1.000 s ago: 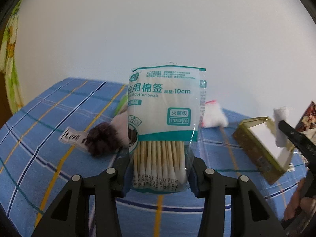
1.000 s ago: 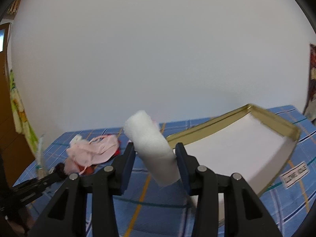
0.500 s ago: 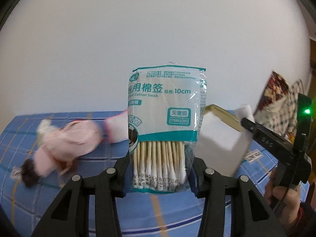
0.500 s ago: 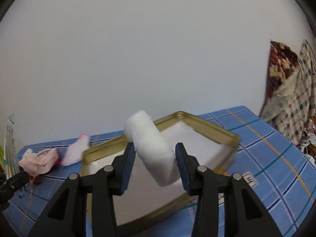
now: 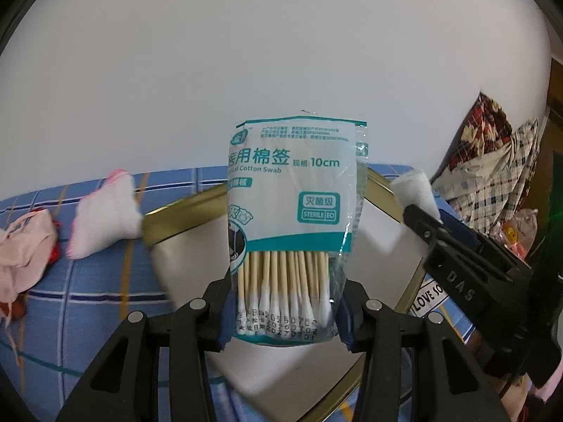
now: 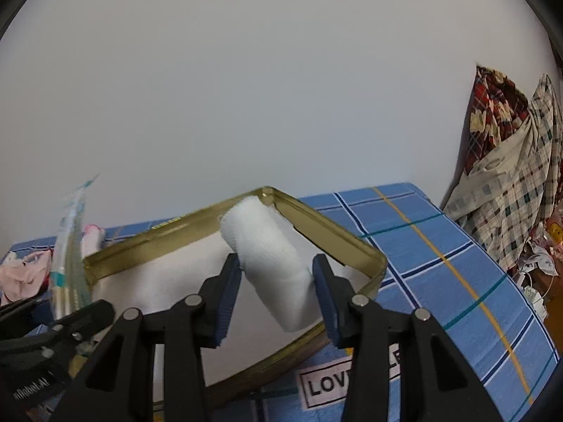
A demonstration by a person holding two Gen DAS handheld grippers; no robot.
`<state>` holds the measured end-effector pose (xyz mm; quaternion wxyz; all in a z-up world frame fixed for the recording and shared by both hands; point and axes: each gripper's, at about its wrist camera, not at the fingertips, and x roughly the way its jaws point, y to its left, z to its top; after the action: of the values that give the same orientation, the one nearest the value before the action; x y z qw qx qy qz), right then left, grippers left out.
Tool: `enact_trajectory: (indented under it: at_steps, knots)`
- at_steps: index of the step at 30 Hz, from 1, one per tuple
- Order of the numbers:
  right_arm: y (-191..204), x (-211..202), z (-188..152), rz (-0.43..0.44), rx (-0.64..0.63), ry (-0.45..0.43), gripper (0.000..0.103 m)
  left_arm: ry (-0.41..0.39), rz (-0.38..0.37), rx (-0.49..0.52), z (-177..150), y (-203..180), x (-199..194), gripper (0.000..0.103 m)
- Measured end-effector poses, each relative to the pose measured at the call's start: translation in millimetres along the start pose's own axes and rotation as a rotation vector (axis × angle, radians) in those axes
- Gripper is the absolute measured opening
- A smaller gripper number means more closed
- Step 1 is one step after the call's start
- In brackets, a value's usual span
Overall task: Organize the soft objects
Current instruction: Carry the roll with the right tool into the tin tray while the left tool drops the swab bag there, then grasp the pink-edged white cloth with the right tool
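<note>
A clear packet of cotton swabs (image 5: 293,232) stands upright over the gold-rimmed white tin (image 6: 337,242), a white gauze roll (image 6: 272,263) tilts above it, and a white pouch (image 5: 103,219) and pink cloth (image 5: 24,256) lie to its left.

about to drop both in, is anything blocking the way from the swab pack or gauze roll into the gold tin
Nothing visible does. The gold tin is open with a bare white inside, the gauze roll and cotton swab pack are held over it, and the two grippers sit side by side, apart.
</note>
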<state>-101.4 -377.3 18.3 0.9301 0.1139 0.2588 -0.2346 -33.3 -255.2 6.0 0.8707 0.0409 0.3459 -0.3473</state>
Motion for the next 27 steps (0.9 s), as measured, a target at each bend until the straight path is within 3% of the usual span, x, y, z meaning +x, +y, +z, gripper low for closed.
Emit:
enact_trajectory:
  at_steps: [6,7,9,11,14,20,27]
  knots:
    - [-9,16,-4,0.039,0.044,0.079,0.046,0.063,0.038,0.033,-4,-16,24,0.049]
    - [-11,17,-4,0.046,0.055,0.086,0.051,0.079,0.047,0.041,-6,-17,26,0.049]
    - [-12,17,-5,0.043,0.071,0.084,0.079,0.095,0.056,0.05,-6,-19,29,0.052]
    - [-14,9,-4,0.03,0.086,0.04,0.089,0.093,0.058,0.054,-7,-19,26,0.062]
    - [-17,-2,1,0.006,0.091,-0.015,0.09,0.04,0.088,0.063,-7,-19,14,0.08]
    - [-24,-4,3,-0.014,0.125,-0.047,0.09,-0.049,0.155,0.063,-7,-10,-7,0.082]
    - [-23,-11,1,-0.043,0.124,-0.092,0.09,-0.066,0.242,0.071,-14,1,-14,0.082]
